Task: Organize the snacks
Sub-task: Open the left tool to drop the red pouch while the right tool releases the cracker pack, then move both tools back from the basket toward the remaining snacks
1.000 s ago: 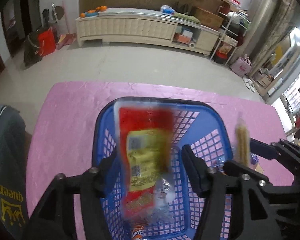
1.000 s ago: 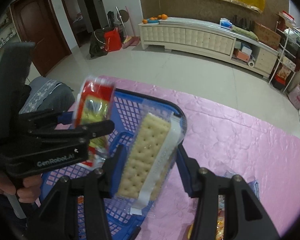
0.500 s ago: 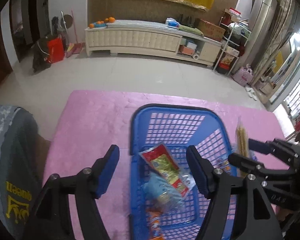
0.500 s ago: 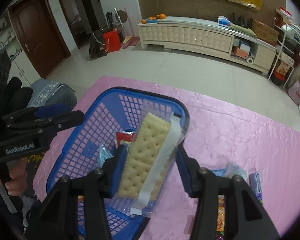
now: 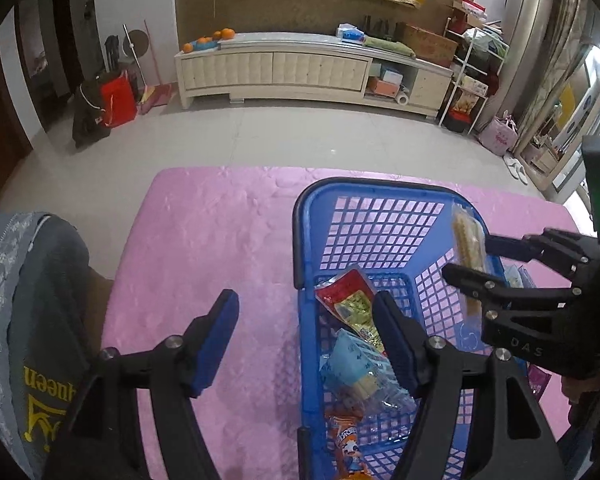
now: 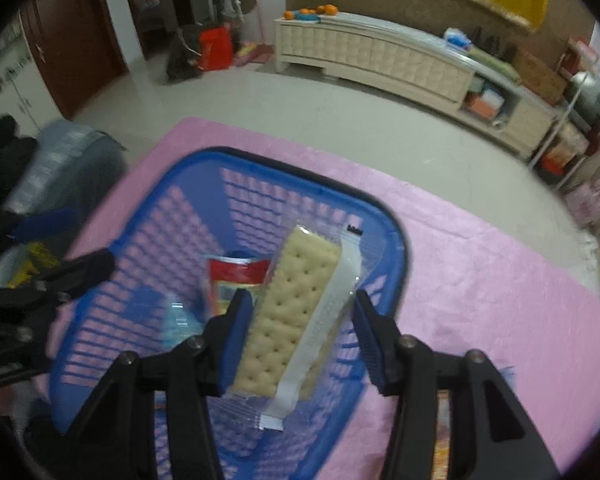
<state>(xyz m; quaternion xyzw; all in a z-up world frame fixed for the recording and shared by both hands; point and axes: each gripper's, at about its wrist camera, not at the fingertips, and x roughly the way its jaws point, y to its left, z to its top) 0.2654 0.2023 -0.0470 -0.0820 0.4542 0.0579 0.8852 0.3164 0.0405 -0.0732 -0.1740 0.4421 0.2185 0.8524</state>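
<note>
A blue mesh basket point(image 5: 300, 240) point(image 6: 400, 248) stands on the pink tablecloth point(image 5: 220, 232). Inside it lie a red and yellow snack packet point(image 5: 352, 308) point(image 6: 236, 276), a light blue packet point(image 5: 356, 364) and an orange packet point(image 5: 348, 436). My left gripper point(image 5: 306, 336) is open and empty, straddling the basket's left wall; in the right wrist view my left gripper point(image 6: 68, 244) sits blurred at the left edge. My right gripper point(image 6: 304, 336) point(image 5: 470, 256) is shut on a clear-wrapped cracker pack point(image 6: 296, 316) point(image 5: 468, 240), held above the basket's inside.
A grey cushion with yellow lettering point(image 5: 28, 320) is at the table's left edge. More snack packets point(image 5: 516, 276) lie on the cloth right of the basket. The cloth left of the basket is bare. Beyond the table's far edge is tiled floor and a cream cabinet point(image 5: 276, 68).
My left gripper let go of the red and yellow packet, which dropped into the basket, then shifted left. My right gripper carried the cracker pack leftward over the basket.
</note>
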